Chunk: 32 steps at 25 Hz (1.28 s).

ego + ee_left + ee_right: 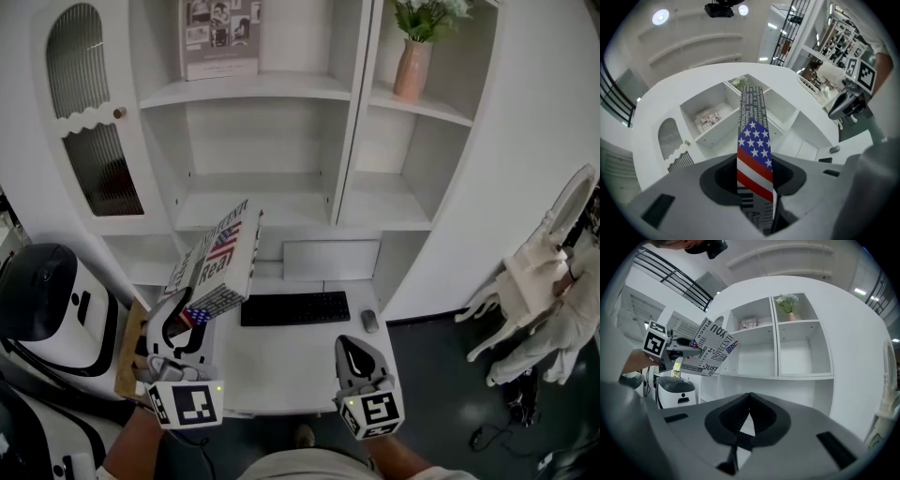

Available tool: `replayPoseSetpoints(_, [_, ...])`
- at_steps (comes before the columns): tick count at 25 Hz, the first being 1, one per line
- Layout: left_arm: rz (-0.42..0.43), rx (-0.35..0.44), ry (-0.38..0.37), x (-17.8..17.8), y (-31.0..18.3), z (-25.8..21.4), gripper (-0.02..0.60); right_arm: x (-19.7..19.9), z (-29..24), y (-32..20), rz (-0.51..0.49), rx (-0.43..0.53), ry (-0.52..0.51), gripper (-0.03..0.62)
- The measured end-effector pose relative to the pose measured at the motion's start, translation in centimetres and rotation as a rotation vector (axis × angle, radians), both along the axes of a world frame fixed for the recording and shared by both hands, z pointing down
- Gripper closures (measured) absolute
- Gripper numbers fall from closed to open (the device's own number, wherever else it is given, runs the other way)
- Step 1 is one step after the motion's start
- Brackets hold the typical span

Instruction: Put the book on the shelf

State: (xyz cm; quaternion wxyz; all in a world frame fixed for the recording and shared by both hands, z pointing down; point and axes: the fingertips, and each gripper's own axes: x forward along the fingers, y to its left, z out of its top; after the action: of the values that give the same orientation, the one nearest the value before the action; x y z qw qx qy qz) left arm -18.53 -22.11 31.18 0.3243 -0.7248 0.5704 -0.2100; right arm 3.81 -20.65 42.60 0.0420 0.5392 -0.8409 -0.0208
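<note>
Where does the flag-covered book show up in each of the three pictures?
Head view: the book lower left of centre, tilted, held in the left claw.
Left gripper view: the book dead centre, edge-on.
Right gripper view: the book upper left.
Shared landmark: the photo print on an upper shelf.

Left tongs (pixel 180 323) clamped on the book (pixel 217 262), right tongs (pixel 349 352) alongside, jaws together, empty, both pointing forward
</note>
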Motion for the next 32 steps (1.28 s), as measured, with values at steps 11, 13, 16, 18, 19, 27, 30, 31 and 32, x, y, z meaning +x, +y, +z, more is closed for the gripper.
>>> replayPoseSetpoints(11, [-0.018, 0.044, -0.318, 2.3, -5.1, -2.7, 0.428, 1.6, 0.2, -3.1, 0.007, -0.003, -0.021, 0.591])
replayPoseSetpoints(13, [-0.026, 0.041, -0.374, 2.5, -6.0, -2.7, 0.428, 1.8, 0.4, -3.5, 0.008, -0.009, -0.023, 0.591])
replayPoseSetpoints(16, [-0.027, 0.037, -0.451, 3.1, -7.1, -2.8, 0.428, 2.3, 0.5, -4.0, 0.011, -0.013, -0.025, 0.591])
replayPoseSetpoints(18, [-0.023, 0.037, -0.487, 3.5, -7.8, -3.0, 0.428, 2.6, 0.5, -4.3, 0.014, -0.014, -0.027, 0.591])
replayPoseSetpoints(19, [-0.020, 0.037, -0.502, 3.8, -8.1, -3.1, 0.428, 2.7, 0.6, -4.5, 0.015, -0.015, -0.028, 0.591])
replayPoseSetpoints(27, [0.011, 0.009, -0.605, 5.8, -10.3, -2.9, 0.428, 4.2, 1.3, -5.4, 0.022, -0.029, -0.039, 0.591])
replayPoseSetpoints(30, [0.021, -0.014, -0.626, 6.2, -11.6, -3.0, 0.428, 4.9, 1.5, -5.6, 0.028, -0.033, -0.038, 0.591])
replayPoseSetpoints(31, [0.022, -0.017, -0.634, 6.3, -12.0, -3.0, 0.428, 5.0, 1.5, -5.7, 0.030, -0.035, -0.038, 0.591])
replayPoseSetpoints(32, [0.024, -0.021, -0.641, 6.4, -12.4, -3.1, 0.428, 5.2, 1.6, -5.8, 0.033, -0.037, -0.038, 0.591])
